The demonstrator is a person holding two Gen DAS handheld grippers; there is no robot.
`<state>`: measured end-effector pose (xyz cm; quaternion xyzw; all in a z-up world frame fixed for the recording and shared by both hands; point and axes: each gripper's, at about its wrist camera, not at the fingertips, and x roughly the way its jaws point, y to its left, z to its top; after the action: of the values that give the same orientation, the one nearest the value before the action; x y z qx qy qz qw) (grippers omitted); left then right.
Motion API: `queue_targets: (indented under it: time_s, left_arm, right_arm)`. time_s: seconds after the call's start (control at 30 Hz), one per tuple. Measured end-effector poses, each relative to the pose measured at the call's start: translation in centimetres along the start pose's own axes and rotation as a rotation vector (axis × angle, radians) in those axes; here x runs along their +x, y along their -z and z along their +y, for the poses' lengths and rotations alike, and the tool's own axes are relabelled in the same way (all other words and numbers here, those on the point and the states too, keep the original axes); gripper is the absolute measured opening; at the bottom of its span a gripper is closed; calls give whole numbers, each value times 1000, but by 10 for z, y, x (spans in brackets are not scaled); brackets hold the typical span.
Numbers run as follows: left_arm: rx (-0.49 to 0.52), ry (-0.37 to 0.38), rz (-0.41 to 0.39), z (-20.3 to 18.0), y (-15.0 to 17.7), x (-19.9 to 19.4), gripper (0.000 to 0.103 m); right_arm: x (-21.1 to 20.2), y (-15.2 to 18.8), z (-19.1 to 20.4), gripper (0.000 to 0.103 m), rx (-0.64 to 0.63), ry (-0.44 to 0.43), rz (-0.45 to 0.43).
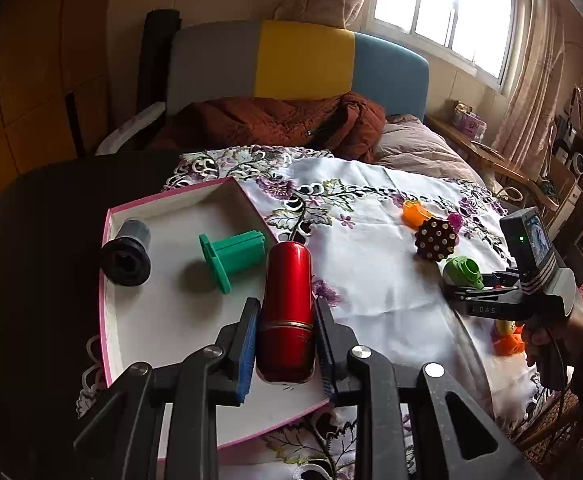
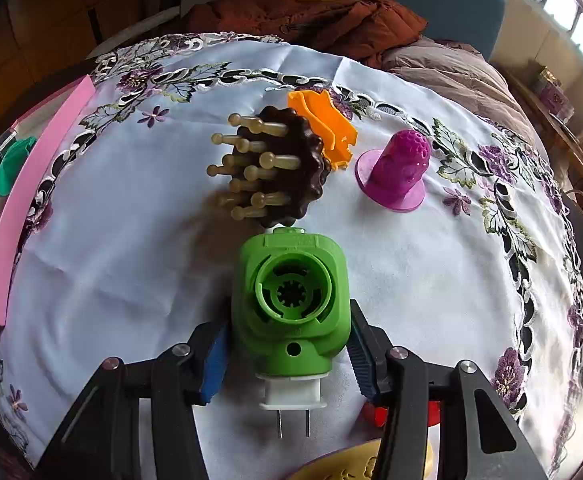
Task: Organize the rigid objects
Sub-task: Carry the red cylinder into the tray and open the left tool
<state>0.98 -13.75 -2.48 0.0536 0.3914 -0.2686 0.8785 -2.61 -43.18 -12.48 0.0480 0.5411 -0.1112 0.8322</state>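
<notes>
Clamped in our left gripper (image 1: 287, 344), the glossy red metal cylinder (image 1: 287, 312) hangs over the pink-rimmed white box (image 1: 171, 312); our right gripper (image 2: 287, 344) pinches the green plastic plug adapter (image 2: 289, 304); next, we judge, comes lowering the cylinder inside.

Counted: one pink-rimmed tray (image 1: 109, 280), one black cylinder (image 1: 126, 254), one green spool (image 1: 231, 258), one red canister (image 1: 287, 316), one green plug (image 2: 289, 300), one brown pegged massager (image 2: 287, 168), one orange piece (image 2: 325, 128), one purple cone (image 2: 397, 172).

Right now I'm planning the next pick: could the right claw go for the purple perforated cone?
Probably not yet: the right claw is shut on the green plastic plug adapter. The purple perforated cone stands unobstructed beyond it.
</notes>
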Motion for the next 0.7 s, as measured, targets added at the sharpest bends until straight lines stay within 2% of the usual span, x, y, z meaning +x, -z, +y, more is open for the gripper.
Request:
queue_targets:
  time_s: [0.7]
  left_arm:
    - [-154,-61,53,61,19,4,26]
  right_arm:
    - [-1,3,7,52,-52,38,-28]
